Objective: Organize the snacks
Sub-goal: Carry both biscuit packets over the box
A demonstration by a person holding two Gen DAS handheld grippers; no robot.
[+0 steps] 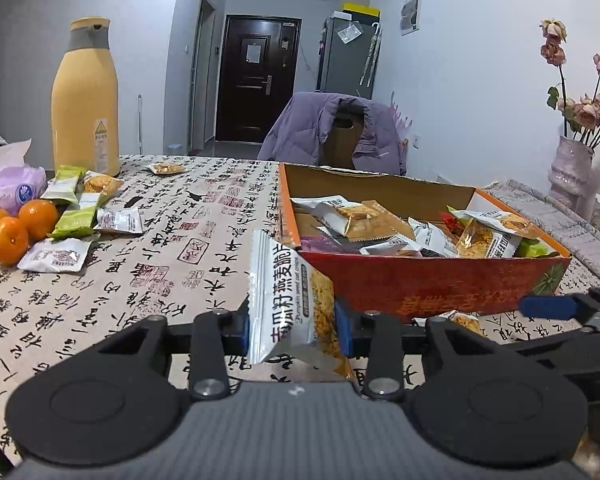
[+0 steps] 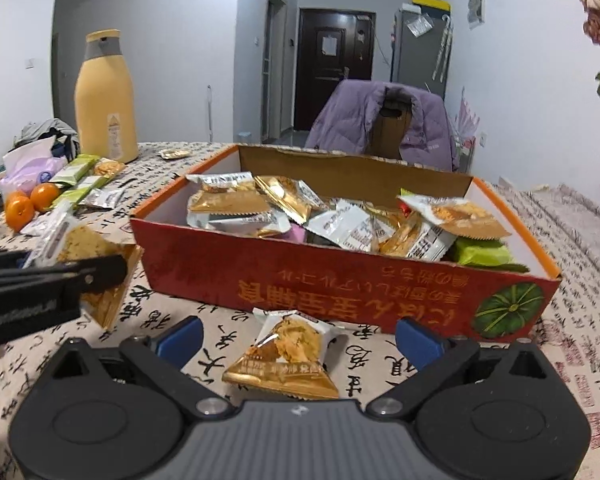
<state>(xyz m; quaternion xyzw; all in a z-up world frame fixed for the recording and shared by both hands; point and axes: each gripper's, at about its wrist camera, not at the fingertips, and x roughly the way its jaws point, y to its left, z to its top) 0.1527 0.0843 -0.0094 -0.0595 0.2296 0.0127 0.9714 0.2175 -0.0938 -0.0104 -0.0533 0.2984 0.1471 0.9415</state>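
Note:
My left gripper (image 1: 294,320) is shut on a white and gold oat crisp packet (image 1: 284,280), which stands upright between its blue pads just left of the red cardboard box (image 1: 420,288). The box (image 2: 300,276) holds several snack packets. My right gripper (image 2: 300,340) is open in front of the box. A gold triangular packet (image 2: 288,356) lies on the tablecloth between its spread blue fingers, and neither pad touches it. In the right wrist view the left gripper's black finger (image 2: 96,274) shows at the left with its packet (image 2: 92,246).
Loose green and white packets (image 1: 74,216) lie at the table's left beside oranges (image 1: 16,232) and a purple tissue pack (image 1: 12,188). A tall yellow flask (image 1: 86,100) stands behind them. A chair with a purple jacket (image 1: 340,132) sits beyond the table, and a vase (image 1: 572,176) at the right.

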